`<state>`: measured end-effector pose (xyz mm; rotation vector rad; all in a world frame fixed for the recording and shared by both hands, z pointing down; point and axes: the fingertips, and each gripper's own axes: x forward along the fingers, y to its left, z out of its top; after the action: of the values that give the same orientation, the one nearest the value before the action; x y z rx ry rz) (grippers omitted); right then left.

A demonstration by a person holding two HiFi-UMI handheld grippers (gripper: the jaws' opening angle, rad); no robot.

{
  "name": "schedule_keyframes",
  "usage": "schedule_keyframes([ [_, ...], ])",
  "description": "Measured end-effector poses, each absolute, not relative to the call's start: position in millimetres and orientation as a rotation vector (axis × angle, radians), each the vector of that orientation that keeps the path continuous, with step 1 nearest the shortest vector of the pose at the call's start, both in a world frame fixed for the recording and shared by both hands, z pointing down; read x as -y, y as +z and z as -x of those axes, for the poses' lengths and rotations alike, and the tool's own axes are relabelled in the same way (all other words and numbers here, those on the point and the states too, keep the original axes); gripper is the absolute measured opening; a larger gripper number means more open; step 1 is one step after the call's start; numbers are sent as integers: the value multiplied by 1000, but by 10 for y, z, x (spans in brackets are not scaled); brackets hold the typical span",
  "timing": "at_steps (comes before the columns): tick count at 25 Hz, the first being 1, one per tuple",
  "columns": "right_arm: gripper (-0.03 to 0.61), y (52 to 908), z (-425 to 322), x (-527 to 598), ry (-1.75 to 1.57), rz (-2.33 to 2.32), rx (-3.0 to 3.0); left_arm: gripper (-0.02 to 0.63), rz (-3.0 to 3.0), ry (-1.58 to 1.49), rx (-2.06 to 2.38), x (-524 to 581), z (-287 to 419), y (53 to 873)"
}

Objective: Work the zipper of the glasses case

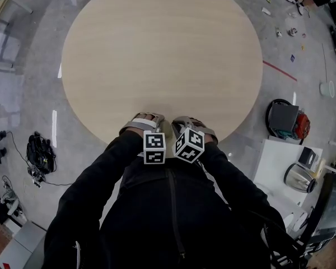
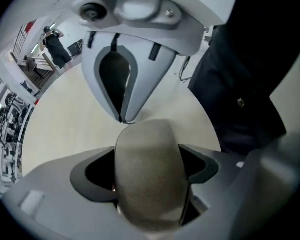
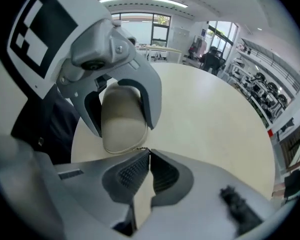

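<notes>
Case on tabletop, near edge. Left tongs spread wide round case, pads apparently not squeezing. Right tongs pinched shut, tips at case's zipper seam. Risk: right pulls, unclamped case slides off edge, or thin pinch slips.

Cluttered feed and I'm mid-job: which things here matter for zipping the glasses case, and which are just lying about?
For the job: glasses case; left gripper; right gripper; round table.
Lying about: kettle; black bundle on the floor; black box on the floor.
</notes>
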<state>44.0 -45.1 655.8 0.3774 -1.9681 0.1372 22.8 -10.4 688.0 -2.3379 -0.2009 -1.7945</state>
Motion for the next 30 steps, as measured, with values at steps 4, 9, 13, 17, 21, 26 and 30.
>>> schedule_keyframes([
  [4,9,6588,-366,440,13,-240,1957,396,2228,-1751,371,78,-193,6915],
  [9,9,6608,-304,378,-65,-146,1958,396,2109,-1653,549,66,-141,6928],
  [13,9,6550,-352,488,61,-273,1986,438,2215,-1613,334,228,-122,6864],
  [17,9,6503,-459,606,178,-373,2003,492,2399,-1690,-85,513,256,6807],
  [21,9,6536,-540,563,190,-413,2003,474,2402,-1715,-120,497,346,6775],
  [26,9,6546,-522,569,161,-401,2004,456,2289,-1726,-23,531,166,6763],
  [30,9,6495,-557,568,96,-402,2009,390,2314,-1776,117,425,159,6854],
])
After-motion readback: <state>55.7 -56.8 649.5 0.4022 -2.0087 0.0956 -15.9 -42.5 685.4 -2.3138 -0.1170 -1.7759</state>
